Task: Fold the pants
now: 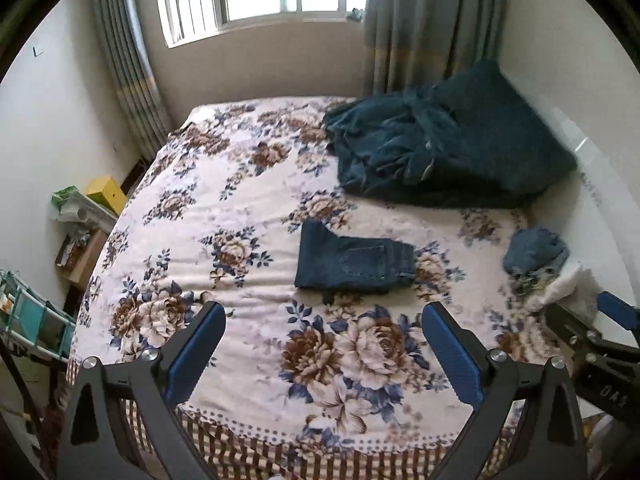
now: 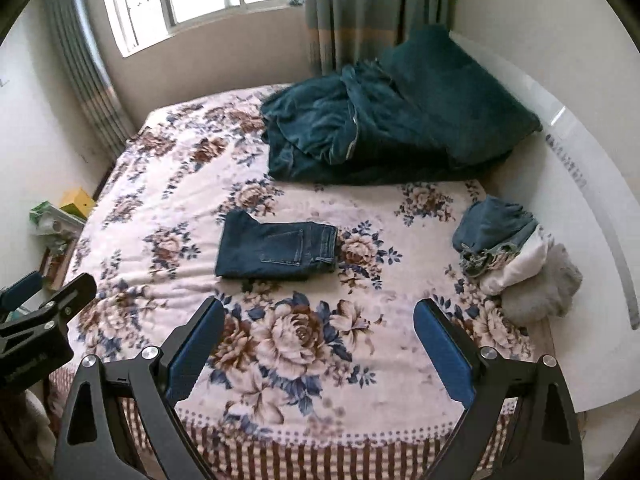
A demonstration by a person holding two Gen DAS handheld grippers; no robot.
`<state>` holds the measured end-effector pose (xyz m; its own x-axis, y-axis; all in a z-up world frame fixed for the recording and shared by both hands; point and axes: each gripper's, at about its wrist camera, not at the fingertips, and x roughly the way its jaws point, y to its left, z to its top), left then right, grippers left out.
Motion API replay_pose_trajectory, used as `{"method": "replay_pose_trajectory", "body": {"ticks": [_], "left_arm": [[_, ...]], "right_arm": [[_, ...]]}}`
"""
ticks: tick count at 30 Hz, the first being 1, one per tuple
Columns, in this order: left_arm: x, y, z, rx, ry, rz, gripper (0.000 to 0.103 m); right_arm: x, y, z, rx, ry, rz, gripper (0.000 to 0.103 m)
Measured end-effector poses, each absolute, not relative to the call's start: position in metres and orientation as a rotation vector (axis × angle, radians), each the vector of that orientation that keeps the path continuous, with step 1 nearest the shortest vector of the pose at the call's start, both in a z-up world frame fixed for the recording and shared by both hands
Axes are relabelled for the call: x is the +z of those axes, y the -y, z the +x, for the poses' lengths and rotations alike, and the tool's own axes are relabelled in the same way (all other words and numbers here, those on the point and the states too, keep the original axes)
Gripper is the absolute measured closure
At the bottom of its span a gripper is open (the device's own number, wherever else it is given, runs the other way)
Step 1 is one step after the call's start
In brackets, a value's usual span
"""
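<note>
Folded dark blue jeans point(image 1: 354, 260) point(image 2: 278, 250) lie flat in the middle of the flowered bed point(image 1: 240, 208) point(image 2: 168, 208), back pocket up. My left gripper point(image 1: 322, 322) hovers open over the bed's near edge, short of the jeans, nothing between its blue pads. In the right wrist view my right gripper point(image 2: 318, 318) is likewise open and empty, well in front of the jeans. Each gripper shows at the edge of the other's view: the right one point(image 1: 600, 332) at far right, the left one point(image 2: 40, 300) at far left.
A rumpled teal blanket and pillow point(image 1: 448, 148) point(image 2: 392, 120) fill the bed's far right. A pile of folded clothes point(image 1: 536, 256) point(image 2: 508, 248) sits at the right edge by the white headboard point(image 2: 580, 152). Shelves with boxes point(image 1: 88, 208) stand left of the bed.
</note>
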<state>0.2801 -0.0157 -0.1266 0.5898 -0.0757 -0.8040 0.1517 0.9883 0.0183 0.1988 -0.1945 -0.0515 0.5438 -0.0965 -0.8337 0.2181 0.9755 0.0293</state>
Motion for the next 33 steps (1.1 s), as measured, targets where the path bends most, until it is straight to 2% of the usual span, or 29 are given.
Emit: {"method": "replay_pose_trajectory", "body": {"ticks": [7,18,27,33], "left_arm": [[-0.070,0.001,0.231,-0.116,-0.852,0.079,0.002],[-0.021,0.001,0.183,-0.136,-0.754,0.091,0.002],[-0.019,0.005,0.171,-0.118,-0.750,0.065,0.002],[-0.030,0.006,0.182,-0.091,-0.736,0.028,0.000]], "right_arm": [[0.028,0.180,0.129,-0.188,-0.886,0.132,0.005],[0.098,0.165,0.074,-0.189,-0.778,0.109,0.005],[0.122,0.168,0.061,-0.189,-0.731,0.082,0.005],[0.105,0.173,0.078,-0.204,-0.717,0.065,0.003]]}}
